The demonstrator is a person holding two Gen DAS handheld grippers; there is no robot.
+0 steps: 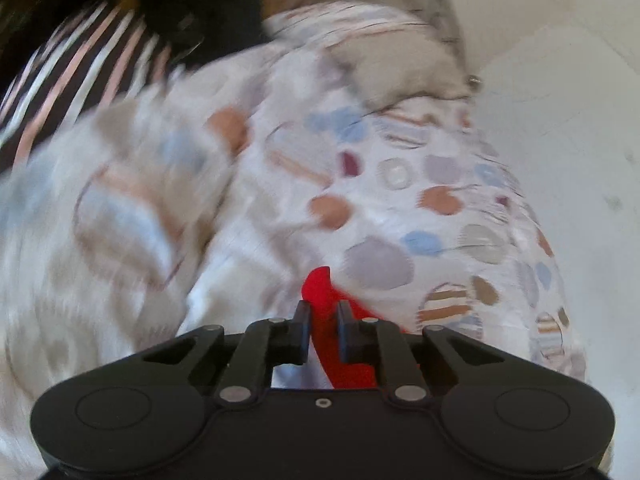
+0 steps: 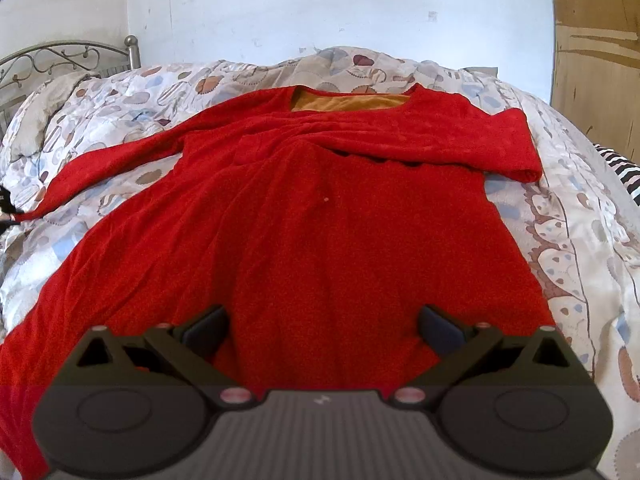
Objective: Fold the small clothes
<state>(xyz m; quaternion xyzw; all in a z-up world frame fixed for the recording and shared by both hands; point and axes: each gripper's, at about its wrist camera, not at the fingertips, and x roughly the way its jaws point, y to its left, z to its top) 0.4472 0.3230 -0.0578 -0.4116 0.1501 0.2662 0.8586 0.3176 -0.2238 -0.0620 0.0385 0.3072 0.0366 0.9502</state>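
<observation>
A red long-sleeved garment (image 2: 320, 220) lies spread on the patterned bed cover (image 2: 580, 240), neckline with an orange lining (image 2: 352, 102) at the far end. Its right sleeve (image 2: 460, 140) is folded across the chest; its left sleeve (image 2: 108, 164) stretches out to the left. My right gripper (image 2: 323, 322) is open, hovering over the hem. My left gripper (image 1: 324, 312) is shut on the red sleeve end (image 1: 328, 296), seen blurred in the left wrist view; it also shows at the far left edge of the right wrist view (image 2: 8, 210).
A striped dark cloth (image 1: 80, 76) and a black object (image 1: 200, 4) lie at the bed's far side. A metal bed frame (image 2: 68, 56) and a white wall (image 2: 320, 4) stand behind. A wooden panel (image 2: 596, 40) is at the right.
</observation>
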